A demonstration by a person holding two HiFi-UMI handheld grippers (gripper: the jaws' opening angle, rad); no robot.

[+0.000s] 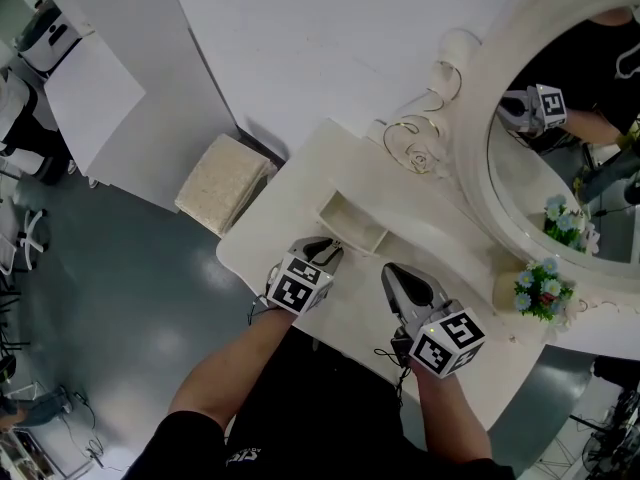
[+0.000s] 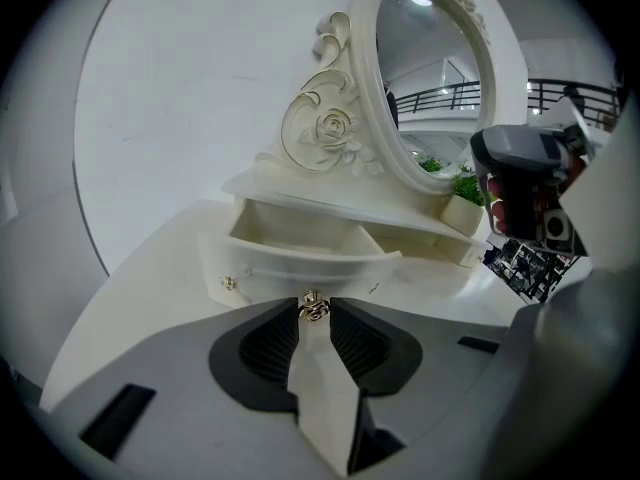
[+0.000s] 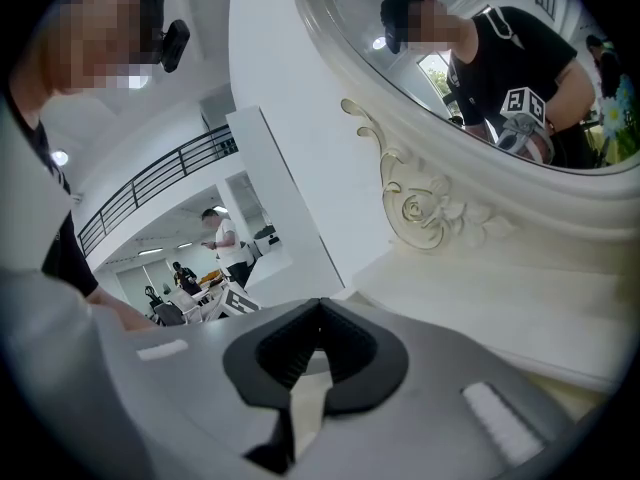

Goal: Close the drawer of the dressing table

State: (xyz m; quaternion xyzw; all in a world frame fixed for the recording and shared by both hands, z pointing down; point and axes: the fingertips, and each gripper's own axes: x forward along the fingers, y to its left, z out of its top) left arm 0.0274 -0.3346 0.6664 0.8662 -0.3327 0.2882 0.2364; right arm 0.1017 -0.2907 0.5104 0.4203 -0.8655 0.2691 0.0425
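The cream dressing table [image 1: 300,168] has a small drawer [image 1: 352,224] standing pulled out under its shelf. In the left gripper view the drawer [image 2: 300,240] is open and empty, with a curved front and a gold knob [image 2: 313,308] in the middle. My left gripper [image 2: 313,310] has that knob pinched between its two tips. From the head view the left gripper [image 1: 330,247] sits right at the drawer front. My right gripper [image 1: 393,271] hovers over the tabletop to the right of the drawer, jaws shut [image 3: 318,310] on nothing.
A big oval mirror [image 1: 560,148] in a carved frame rises behind the drawer. A small flower pot [image 1: 540,290] stands at the right of the tabletop. A beige cushioned stool [image 1: 222,183] sits on the floor to the left. A second small gold knob [image 2: 229,284] is on the drawer's left.
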